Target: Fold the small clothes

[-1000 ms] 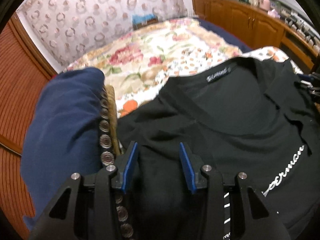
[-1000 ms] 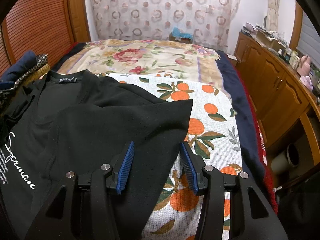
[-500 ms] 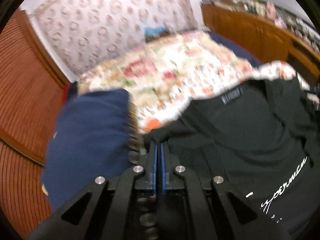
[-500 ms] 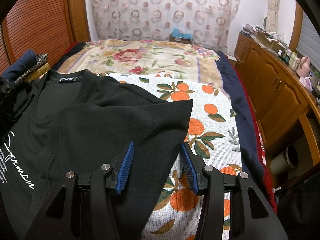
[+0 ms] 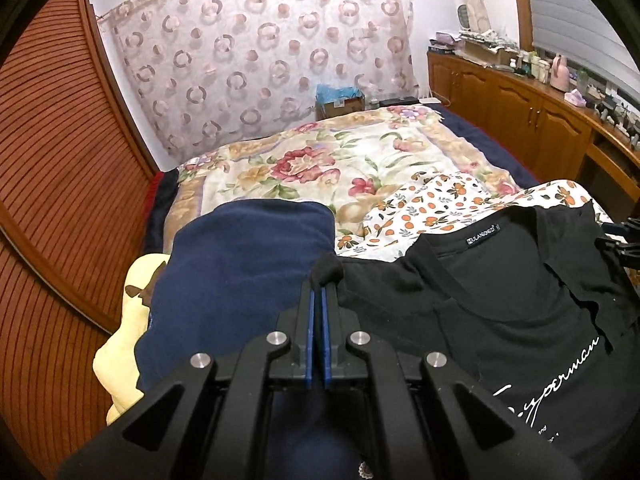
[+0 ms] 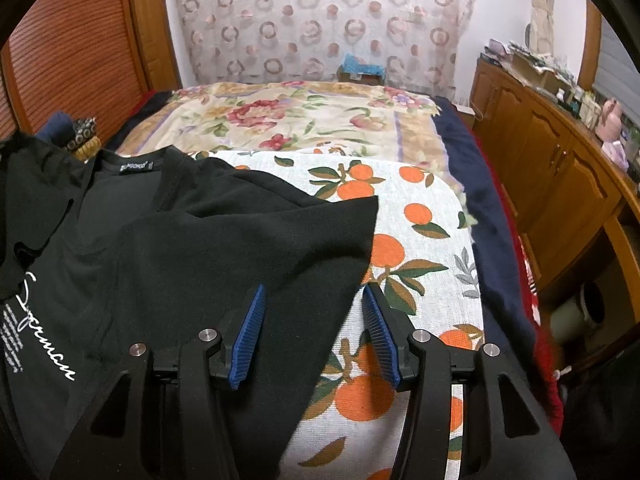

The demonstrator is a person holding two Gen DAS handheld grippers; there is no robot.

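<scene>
Left gripper (image 5: 318, 300) is clamped on the black T-shirt (image 5: 500, 312), sleeve bunched at 12 o'clock. Right gripper (image 6: 312, 308) gapes wide, empty, over the shirt's edge.

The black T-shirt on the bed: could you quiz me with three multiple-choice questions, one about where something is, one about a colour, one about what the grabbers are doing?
1. The black T-shirt lies on
A. an orange-print cloth
B. the wooden cabinet
C. the floor

2. The folded garment left of the shirt is
A. red
B. navy blue
C. green

3. The left gripper is
A. wide open
B. out of view
C. shut on the shirt's sleeve

Answers:
1 A, oranges show around the shirt's edge.
2 B, its cloth is dark blue.
3 C, black fabric bunches at its closed tips, while the right gripper is open.
</scene>
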